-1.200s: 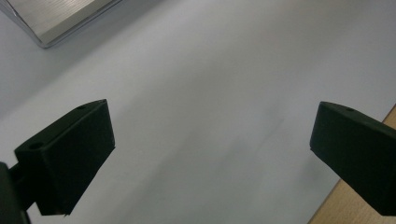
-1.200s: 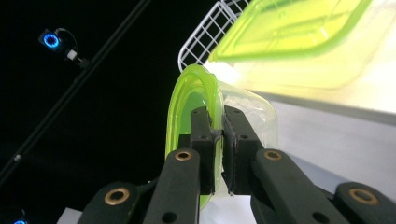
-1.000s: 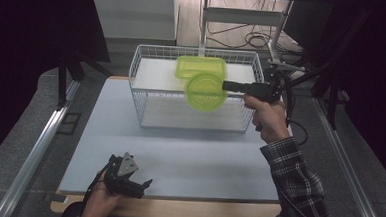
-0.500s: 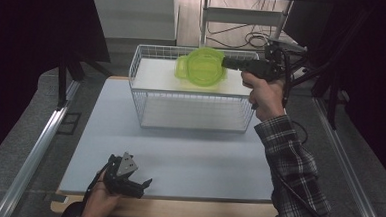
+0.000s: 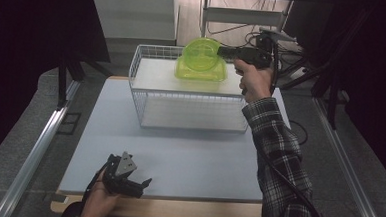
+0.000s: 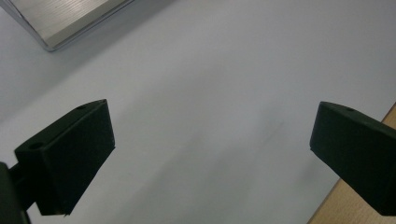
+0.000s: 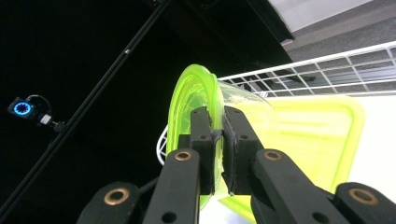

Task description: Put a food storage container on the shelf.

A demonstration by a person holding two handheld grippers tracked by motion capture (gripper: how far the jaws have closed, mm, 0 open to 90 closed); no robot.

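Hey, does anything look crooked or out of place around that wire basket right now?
Only the round green bowl: it stands on edge, gripped by its rim in the right gripper above the basket's far side. The square green container lies flat inside. The left gripper waits open near the table's front edge.

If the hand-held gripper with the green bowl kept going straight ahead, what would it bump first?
Probably nothing on the table: the right hand-held gripper points leftward, holding the round green bowl above the wire basket; depth is hard to judge.
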